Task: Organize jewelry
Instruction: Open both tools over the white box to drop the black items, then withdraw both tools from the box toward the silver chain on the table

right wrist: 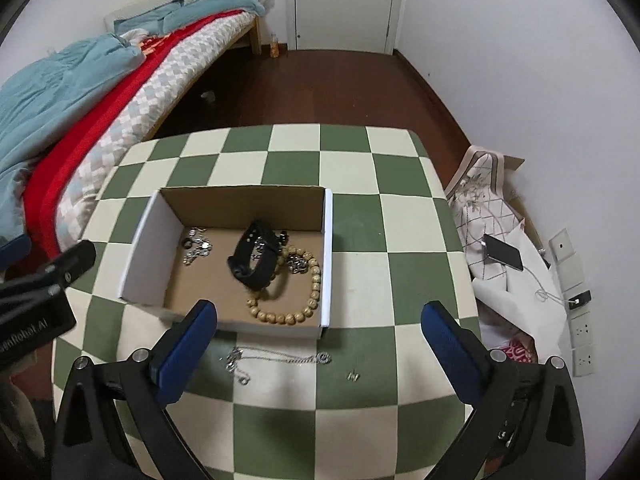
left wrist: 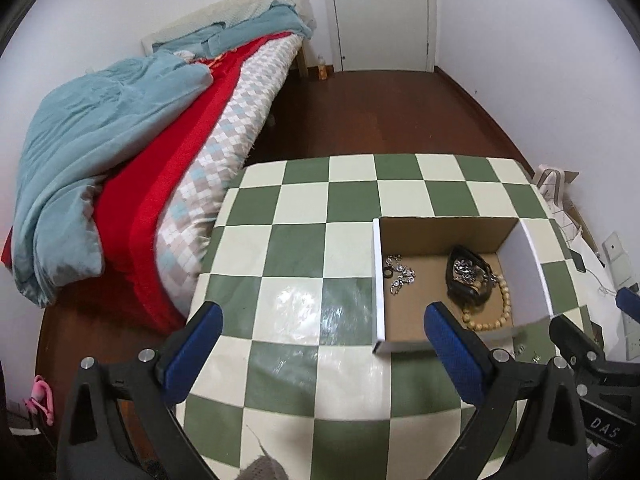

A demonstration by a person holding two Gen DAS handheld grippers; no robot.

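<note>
Thin silver chain necklace (right wrist: 280,359) lies limp, light and slippery outside the open cardboard box (right wrist: 326,256).
Your right gripper (right wrist: 318,354) and left gripper (left wrist: 322,346) gape wide, empty; pinch the chain's bunched end.

Both cameras look forward and down along their own fingers from above the near edge of the checkered table (left wrist: 304,208). They share the box (left wrist: 377,280), ahead and right of the left gripper (left wrist: 324,320), and straight ahead, closer, of the right gripper (right wrist: 320,320).
</note>
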